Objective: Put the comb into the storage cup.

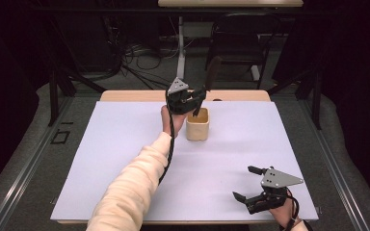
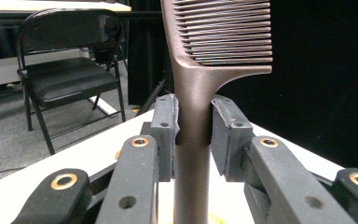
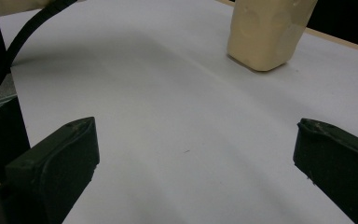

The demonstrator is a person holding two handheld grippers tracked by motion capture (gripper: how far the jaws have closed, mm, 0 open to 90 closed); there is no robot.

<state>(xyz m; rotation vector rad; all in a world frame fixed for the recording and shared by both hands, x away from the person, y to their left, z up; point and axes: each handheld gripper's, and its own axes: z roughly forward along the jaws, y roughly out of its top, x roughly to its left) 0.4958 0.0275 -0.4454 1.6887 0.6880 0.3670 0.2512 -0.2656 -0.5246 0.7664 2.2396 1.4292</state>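
White table sheet point(image 1: 125, 159). Item: brown comb point(image 2: 193, 135), rigid, light, smooth; left gripper point(image 1: 198, 99) clamps its handle above beige cup point(image 1: 198, 129). Right gripper point(image 1: 248, 185): wide, empty, well apart from cup.

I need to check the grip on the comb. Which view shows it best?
The left gripper view: the comb stands upright, its handle clamped between the pads. The high view shows it small above the cup.

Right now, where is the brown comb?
The brown comb stands upright, its handle clamped in the left gripper. In the high view it is at the table's far middle, its lower end inside the cream cup.
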